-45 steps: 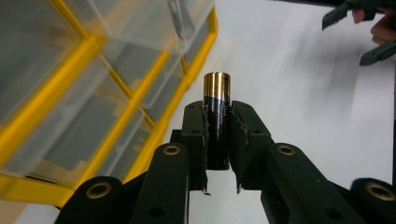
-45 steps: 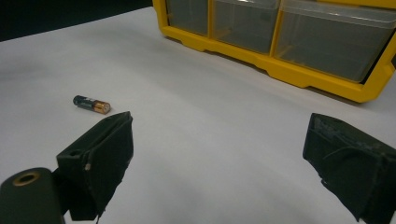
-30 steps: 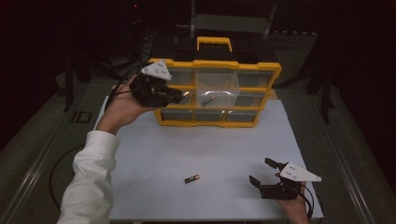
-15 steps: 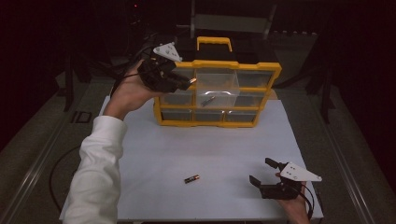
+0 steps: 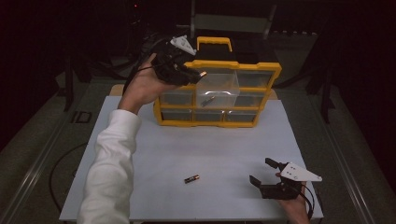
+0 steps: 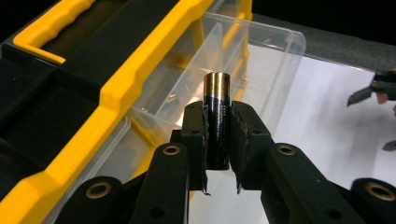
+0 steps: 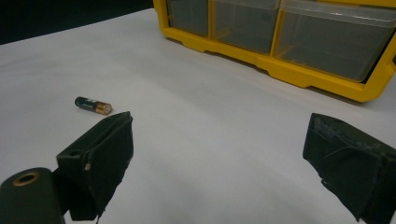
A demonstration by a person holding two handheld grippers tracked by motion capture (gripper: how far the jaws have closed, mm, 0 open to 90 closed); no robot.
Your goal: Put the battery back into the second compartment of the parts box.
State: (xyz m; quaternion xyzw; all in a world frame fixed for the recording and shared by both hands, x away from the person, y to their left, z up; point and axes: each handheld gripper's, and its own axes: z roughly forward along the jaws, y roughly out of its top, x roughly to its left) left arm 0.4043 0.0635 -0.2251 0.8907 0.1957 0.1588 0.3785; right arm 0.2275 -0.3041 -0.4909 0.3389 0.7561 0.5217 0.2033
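Black jaws pinch a battery above the yellow drawer box.

The left gripper [image 6: 217, 140] squeezes the battery [image 6: 217, 121] around its middle, gold end sticking out, so it can drop end-first into the pulled-out clear drawer [image 5: 217, 87] of the yellow organizer [image 5: 261, 70]. The right gripper [image 5: 267, 173] rests wide open and holds nothing, low on the white table [image 5: 224, 144], near a second battery [image 5: 191, 178] lying flat, maybe next to go.
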